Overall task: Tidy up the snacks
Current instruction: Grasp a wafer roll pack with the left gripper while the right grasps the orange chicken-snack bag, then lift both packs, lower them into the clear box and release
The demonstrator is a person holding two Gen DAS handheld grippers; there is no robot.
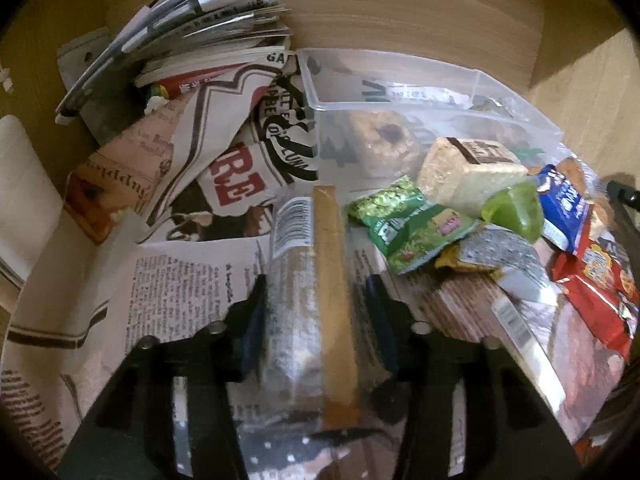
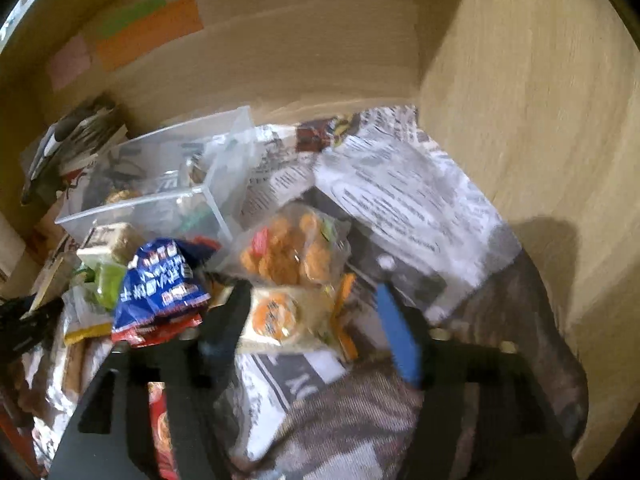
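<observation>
My left gripper [image 1: 316, 292] is shut on a long clear-wrapped snack bar [image 1: 308, 280] with a tan strip and a barcode, held above newspaper. Ahead stands a clear plastic bin [image 1: 360, 80] with pastries inside; it also shows in the right wrist view [image 2: 160, 200]. A pile of snacks lies to its right: a green packet [image 1: 408, 224], a rice-cake block [image 1: 468, 172], a blue packet [image 1: 564, 204], a red packet [image 1: 596, 280]. My right gripper [image 2: 316, 300] is open, its fingers on either side of an orange-snack bag [image 2: 292, 280]. The blue packet [image 2: 160, 280] lies left of it.
Newspaper sheets [image 1: 180, 272] cover the shelf floor. A stack of magazines and papers [image 1: 192, 32] leans at the back left. Wooden walls [image 2: 520, 120] close in the back and right side. Coloured sticky notes [image 2: 148, 32] are on the back wall.
</observation>
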